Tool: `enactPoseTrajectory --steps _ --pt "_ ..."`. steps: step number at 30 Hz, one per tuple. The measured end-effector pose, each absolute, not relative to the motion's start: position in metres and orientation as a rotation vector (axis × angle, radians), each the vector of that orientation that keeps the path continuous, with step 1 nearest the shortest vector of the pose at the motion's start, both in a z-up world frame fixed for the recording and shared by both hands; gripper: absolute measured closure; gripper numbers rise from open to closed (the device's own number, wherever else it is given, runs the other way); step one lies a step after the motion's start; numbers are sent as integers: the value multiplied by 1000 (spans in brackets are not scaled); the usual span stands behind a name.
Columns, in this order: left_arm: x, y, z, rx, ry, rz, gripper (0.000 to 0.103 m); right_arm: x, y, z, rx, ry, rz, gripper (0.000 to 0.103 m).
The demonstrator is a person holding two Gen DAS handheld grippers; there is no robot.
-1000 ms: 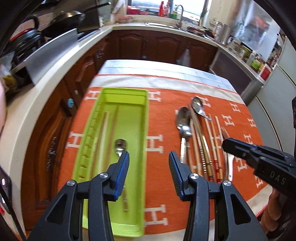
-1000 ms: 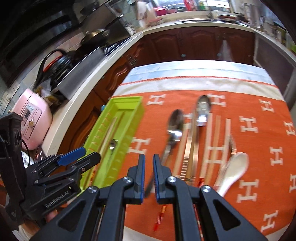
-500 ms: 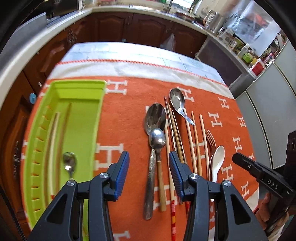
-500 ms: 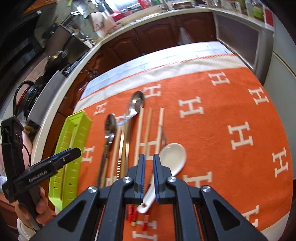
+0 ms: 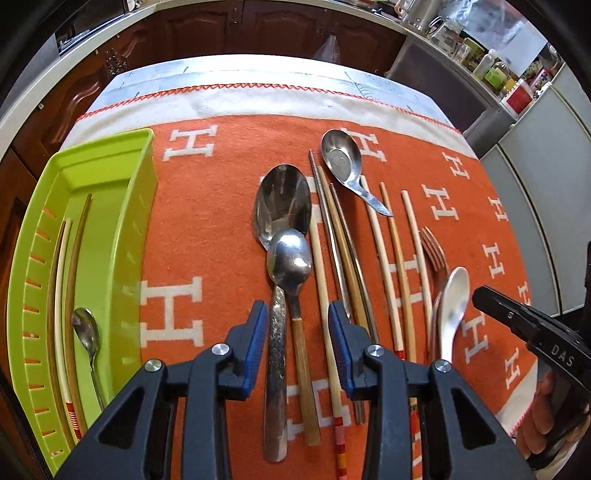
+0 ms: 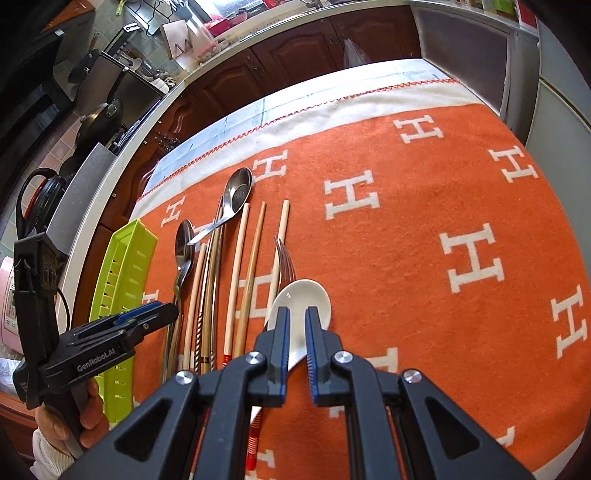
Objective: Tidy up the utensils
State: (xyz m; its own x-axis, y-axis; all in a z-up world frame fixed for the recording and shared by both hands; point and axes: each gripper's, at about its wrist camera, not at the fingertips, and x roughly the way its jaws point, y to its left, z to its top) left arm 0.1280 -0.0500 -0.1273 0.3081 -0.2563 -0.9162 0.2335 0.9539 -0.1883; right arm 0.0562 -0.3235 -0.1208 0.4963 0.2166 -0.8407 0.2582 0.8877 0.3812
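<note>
We see spoons, chopsticks and a fork lying in a row on an orange cloth (image 5: 207,221) with white H letters. A big metal spoon (image 5: 283,201) lies with a smaller wood-handled spoon (image 5: 290,258) resting on top of its bowl. Beside them are long chopsticks (image 5: 343,243), and a short metal soup spoon (image 5: 341,160) lies at the far end across some of them. To the right we see a fork (image 5: 434,251) and a white soup spoon (image 5: 453,295), touching each other.

Our left tongs (image 5: 297,332) are wide open and hold nothing. Their blue pads (image 5: 255,339) sit on either side of the handles of the two stacked spoons and one pale chopstick.

Our right tongs (image 6: 296,328) are open just a small gap and grip nothing. They hang right over the white soup spoon (image 6: 301,295), and we cannot tell if they touch it.

On the left side of the cloth sits a green plastic tray (image 5: 129,229). Inside it lie a small teaspoon (image 5: 85,328) and a few chopsticks (image 5: 64,295). Brown kitchen cabinets (image 5: 288,26) stand behind the table.
</note>
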Motion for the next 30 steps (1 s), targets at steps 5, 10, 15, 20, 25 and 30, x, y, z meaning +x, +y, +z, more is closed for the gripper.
enactPoseTrajectory --steps 5,10,15,20,25,30 --pt "137 -56 -132 -3 1202 -284 71 56 -324 -124 499 1063 -24 95" --pt "142 -73 -136 74 1179 -249 71 56 -323 -127 499 1066 -20 95" --pt "144 -81 -133 110 1147 -235 79 56 -323 -130 499 1070 -19 95" --pt "149 -65 -133 2 1157 -265 80 55 -325 -130 503 1065 -21 95" --pt "152 -40 -133 -133 1166 -310 88 56 -328 -132 505 1066 -23 95" --pt "150 -28 -130 -164 1153 -314 96 57 -330 -134 507 1070 -33 95"
